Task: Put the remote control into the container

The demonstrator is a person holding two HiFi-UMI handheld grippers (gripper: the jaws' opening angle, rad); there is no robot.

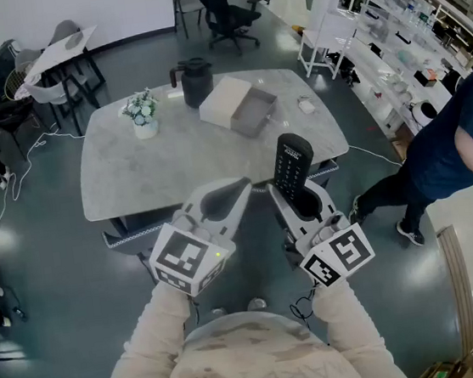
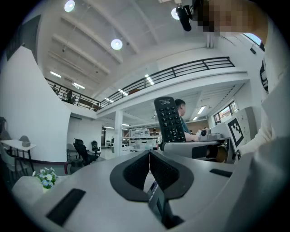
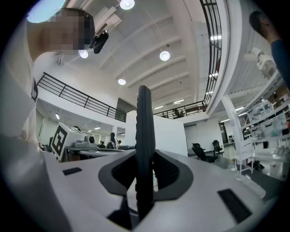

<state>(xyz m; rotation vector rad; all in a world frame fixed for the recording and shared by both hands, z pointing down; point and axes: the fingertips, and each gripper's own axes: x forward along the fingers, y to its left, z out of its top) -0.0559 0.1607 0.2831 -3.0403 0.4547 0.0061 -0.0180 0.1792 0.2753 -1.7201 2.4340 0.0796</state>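
Note:
A black remote control (image 1: 291, 165) stands upright in my right gripper (image 1: 299, 200), which is shut on its lower end; in the right gripper view the remote control (image 3: 144, 149) shows edge-on between the jaws. My left gripper (image 1: 230, 195) is shut with nothing in it, just left of the right one. From the left gripper view the remote control (image 2: 169, 119) shows its buttons above the right gripper's body. The container (image 1: 239, 105), a white and grey open box, lies on the far side of the round grey table (image 1: 132, 175). Both grippers are held in the air over the table's near edge.
On the table also stand a black kettle (image 1: 196, 80), a small pot of flowers (image 1: 143, 114) and a small white object (image 1: 306, 104). A person in a dark blue top (image 1: 458, 144) stands at the right. Office chairs (image 1: 224, 10), a side table and shelving surround the table.

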